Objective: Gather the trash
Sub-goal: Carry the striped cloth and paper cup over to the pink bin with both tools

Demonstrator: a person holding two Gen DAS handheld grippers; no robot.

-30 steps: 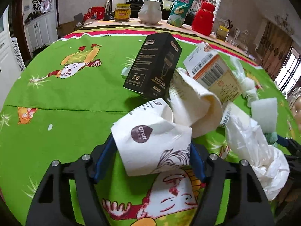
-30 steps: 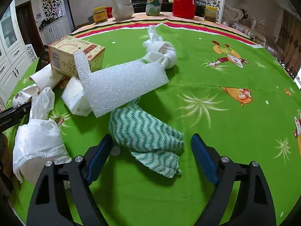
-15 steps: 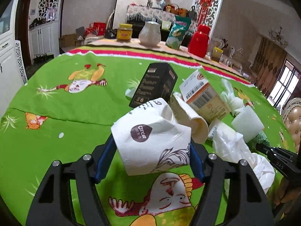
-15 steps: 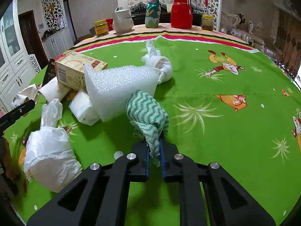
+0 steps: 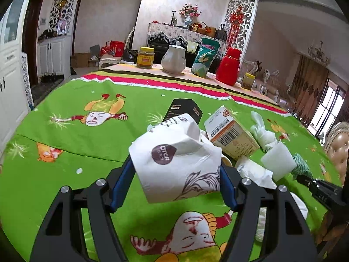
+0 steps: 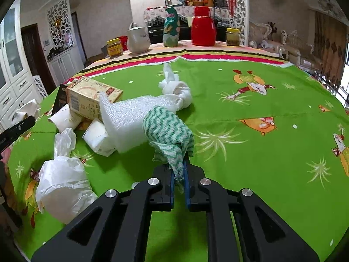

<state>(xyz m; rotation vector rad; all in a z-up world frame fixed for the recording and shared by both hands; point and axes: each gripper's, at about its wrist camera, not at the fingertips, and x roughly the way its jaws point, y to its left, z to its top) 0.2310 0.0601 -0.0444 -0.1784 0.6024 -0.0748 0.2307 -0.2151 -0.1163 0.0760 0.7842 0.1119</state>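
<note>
My left gripper (image 5: 174, 174) is shut on a crushed white paper cup (image 5: 174, 163) with a brown logo, held above the green tablecloth (image 5: 65, 142). My right gripper (image 6: 178, 172) is shut on a green and white zigzag cloth (image 6: 168, 133), lifted off the cloth-covered table. More trash lies between them: a black box (image 5: 185, 109), a tan barcode carton (image 6: 91, 98), a white foam sheet (image 6: 128, 118), a knotted white tissue (image 6: 176, 89), a white cup (image 6: 65, 118) and a crumpled white plastic bag (image 6: 63, 179).
Along the table's far edge stand a yellow-lidded jar (image 5: 145, 57), a white jug (image 5: 174, 59), a green snack bag (image 5: 205, 57) and a red flask (image 5: 229, 66). White cabinets (image 6: 13, 91) stand to the left, a padded chair (image 5: 338, 150) to the right.
The right jaws closed on the zigzag cloth and raised it off the table. The left gripper lifted the paper cup and tilted up, so more of the room shows.
</note>
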